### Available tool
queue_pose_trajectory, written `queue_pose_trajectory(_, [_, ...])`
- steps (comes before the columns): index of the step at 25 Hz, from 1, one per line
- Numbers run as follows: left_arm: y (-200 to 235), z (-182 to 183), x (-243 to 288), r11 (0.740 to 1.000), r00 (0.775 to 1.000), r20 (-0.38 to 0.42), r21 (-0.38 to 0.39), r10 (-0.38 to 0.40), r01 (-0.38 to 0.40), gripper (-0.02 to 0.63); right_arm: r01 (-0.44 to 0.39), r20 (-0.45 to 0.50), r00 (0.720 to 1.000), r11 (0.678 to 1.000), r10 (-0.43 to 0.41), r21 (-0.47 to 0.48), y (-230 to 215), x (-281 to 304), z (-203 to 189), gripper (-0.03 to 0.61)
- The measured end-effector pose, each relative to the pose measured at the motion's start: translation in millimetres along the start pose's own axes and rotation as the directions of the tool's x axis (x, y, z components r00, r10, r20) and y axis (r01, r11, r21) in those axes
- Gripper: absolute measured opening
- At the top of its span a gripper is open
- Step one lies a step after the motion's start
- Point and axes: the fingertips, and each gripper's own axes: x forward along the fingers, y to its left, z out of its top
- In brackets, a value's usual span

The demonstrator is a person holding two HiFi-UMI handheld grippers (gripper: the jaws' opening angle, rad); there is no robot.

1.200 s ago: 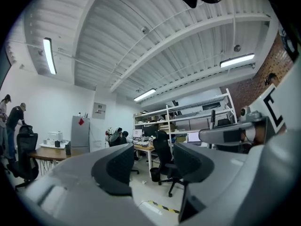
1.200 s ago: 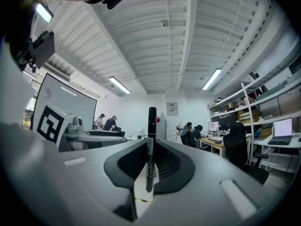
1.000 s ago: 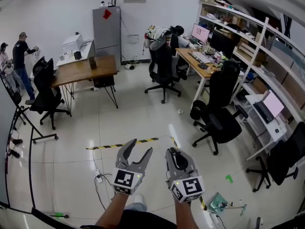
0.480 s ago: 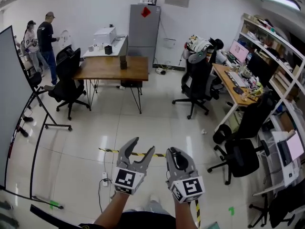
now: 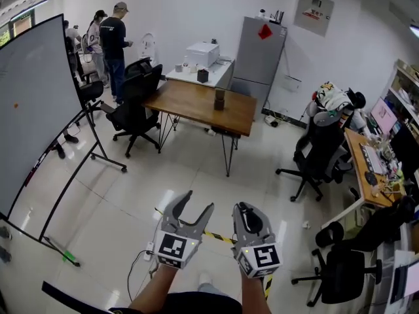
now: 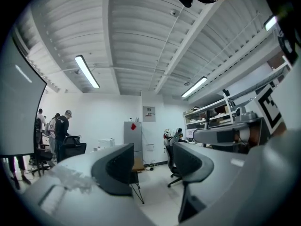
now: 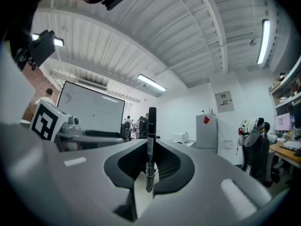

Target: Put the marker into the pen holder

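While both grippers are held out level above the pale tiled floor (image 5: 190, 175), the right gripper (image 5: 247, 209) has its jaws pinched together on a black marker (image 7: 151, 140). The marker stands upright between the pads, its upper end poking above them. Just beside it, the left gripper (image 5: 197, 203) has its jaws spread moderately apart and holds nothing. Well ahead stands a wooden table (image 5: 190, 103) with a small dark cylinder (image 5: 219, 99) on it.

Left gripper (image 5: 198, 201) fingers spread, empty; right gripper (image 5: 246, 209) fingers clamp the marker (image 7: 150, 145), both level
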Motion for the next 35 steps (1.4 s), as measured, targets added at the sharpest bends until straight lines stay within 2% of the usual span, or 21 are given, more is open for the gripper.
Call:
queue_pose_trajectory(7, [36.2, -13.1, 54.9, 0.991, 0.991, -0.029, 0.007, 0.133, -0.133, 0.264, -0.133, -0.001, 0.991, 0.991, 0.133, 0.023, -39.4, 67.3, -10.2, 0.038])
queue_pose_trajectory(12, [62.8, -23.3, 83.4, 0.985, 0.985, -0.056, 0.047, 0.166, -0.164, 0.230, -0.180, -0.004, 0.984, 0.981, 0.181, 0.068, -59.4, 113.5, -27.7, 0.038])
queue_pose_trajectory(16, [100.1, -30.5, 105.7, 0.977, 0.976, -0.065, 0.036, 0.210, -0.208, 0.230, -0.205, -0.015, 0.978, 0.975, 0.207, 0.081, -68.8, 162.2, -34.4, 0.038])
queue_pose_trajectory(22, [162.5, -41.3, 171.5, 0.983, 0.982, -0.040, -0.005, 0.183, -0.183, 0.230, -0.192, -0.035, 0.980, 0.978, 0.195, 0.081, -88.3, 247.3, -47.0, 0.038])
queue_pose_trajectory(29, [255.4, -46.2, 254.7, 0.988, 0.988, -0.024, -0.006, 0.152, -0.152, 0.230, -0.202, -0.014, 0.979, 0.979, 0.203, 0.037, -102.7, 371.2, -29.1, 0.038])
queue_pose_trajectory(35, [319.0, -45.2, 290.3, 0.987, 0.987, -0.014, -0.024, 0.157, -0.158, 0.230, -0.214, -0.031, 0.976, 0.976, 0.215, 0.040, -105.1, 440.8, -29.9, 0.038])
